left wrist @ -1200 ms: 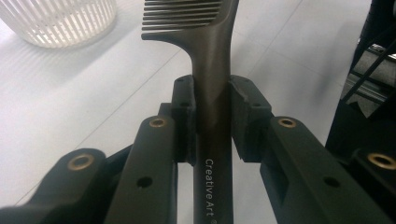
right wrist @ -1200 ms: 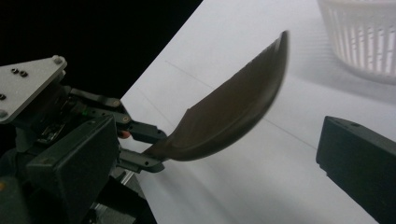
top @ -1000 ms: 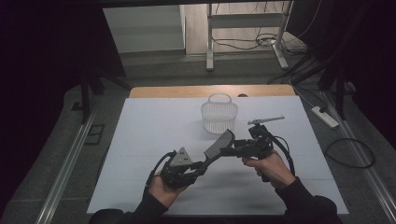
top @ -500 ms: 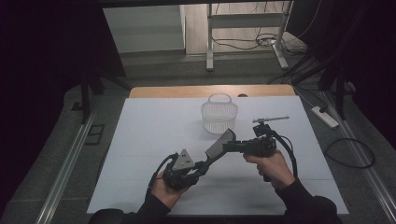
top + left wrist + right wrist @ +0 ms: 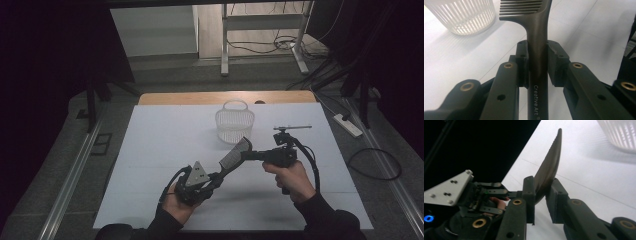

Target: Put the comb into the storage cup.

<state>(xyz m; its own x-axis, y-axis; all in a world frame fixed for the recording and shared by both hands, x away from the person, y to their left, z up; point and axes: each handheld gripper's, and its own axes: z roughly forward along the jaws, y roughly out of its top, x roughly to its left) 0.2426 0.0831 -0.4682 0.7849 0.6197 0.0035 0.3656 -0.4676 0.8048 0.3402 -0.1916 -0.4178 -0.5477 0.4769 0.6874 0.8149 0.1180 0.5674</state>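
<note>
In the high view, a dark plastic comb with a long flat handle [image 5: 234, 159] hangs above the white table sheet [image 5: 150, 150], lower centre of the frame, slanting up from lower left to upper right between the two hands. The left gripper [image 5: 212, 179], a black two-jaw tool with a grey three-cornered plate on top, sits in the person's left hand at the lower centre. In the left gripper view its jaws are pinched on the comb's handle [image 5: 537, 57], which runs up the middle of the frame to the teeth at the top edge; small pale lettering shows on the handle near the bottom. The right gripper [image 5: 251, 154], held right of centre in the high view, points left at the toothed end of the comb. Its jaws have just been closing, and in the right gripper view they press on the comb's toothed blade [image 5: 549, 167] from both sides, at centre frame. A white slatted plastic basket with a hoop handle [image 5: 234, 122] stands on the sheet just above the comb, apart from it
</note>
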